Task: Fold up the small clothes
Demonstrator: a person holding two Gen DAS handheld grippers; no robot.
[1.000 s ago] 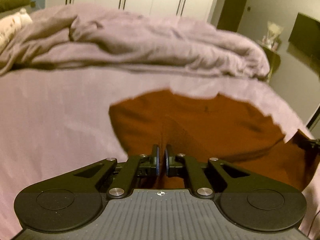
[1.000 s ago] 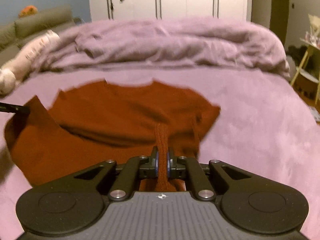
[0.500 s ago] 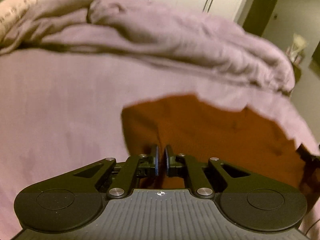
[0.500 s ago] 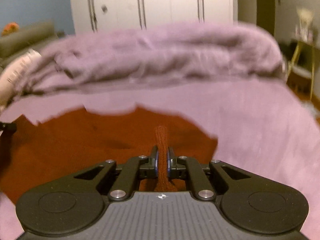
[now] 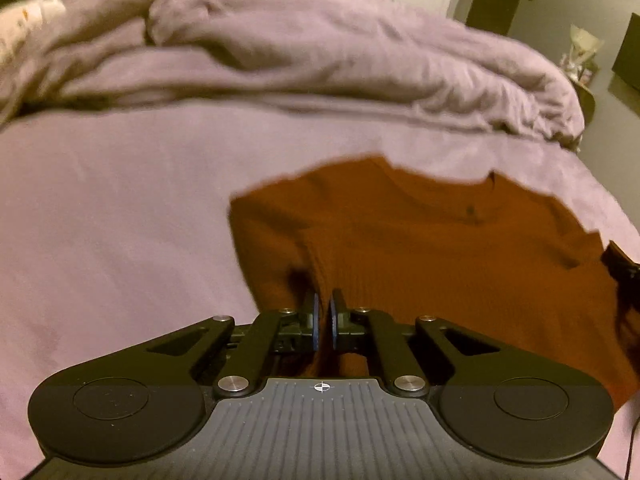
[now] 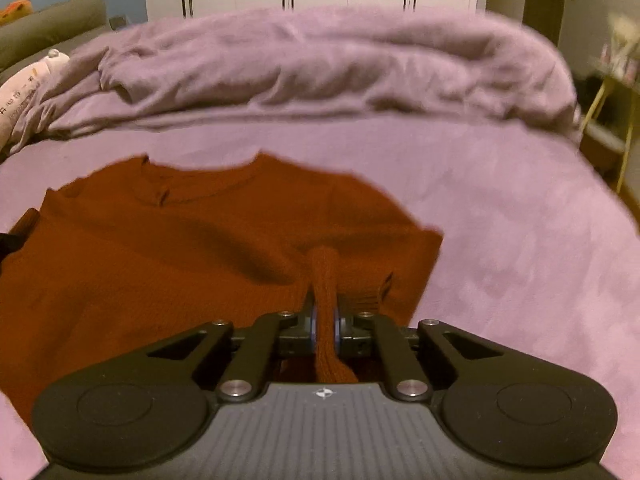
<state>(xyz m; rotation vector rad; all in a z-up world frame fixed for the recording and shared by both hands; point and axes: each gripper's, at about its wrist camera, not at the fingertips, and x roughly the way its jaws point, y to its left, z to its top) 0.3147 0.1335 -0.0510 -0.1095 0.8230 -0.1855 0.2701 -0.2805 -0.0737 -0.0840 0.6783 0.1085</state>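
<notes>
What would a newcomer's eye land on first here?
The rust-orange sweater spread flat on the lilac bed, centre frame. Next, the right gripper shut on a bunched ribbed fold of it, and the left gripper shut on its other edge. Behind lies a rumpled duvet.

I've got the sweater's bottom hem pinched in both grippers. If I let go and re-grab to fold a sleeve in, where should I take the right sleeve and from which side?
Take the rust sweater at its right sleeve's ribbed cuff, just beside the right gripper. Come from the open purple bedsheet on the outer side: the cuff edge looks thick and slightly raised, so a finger could probably slip under it.
</notes>
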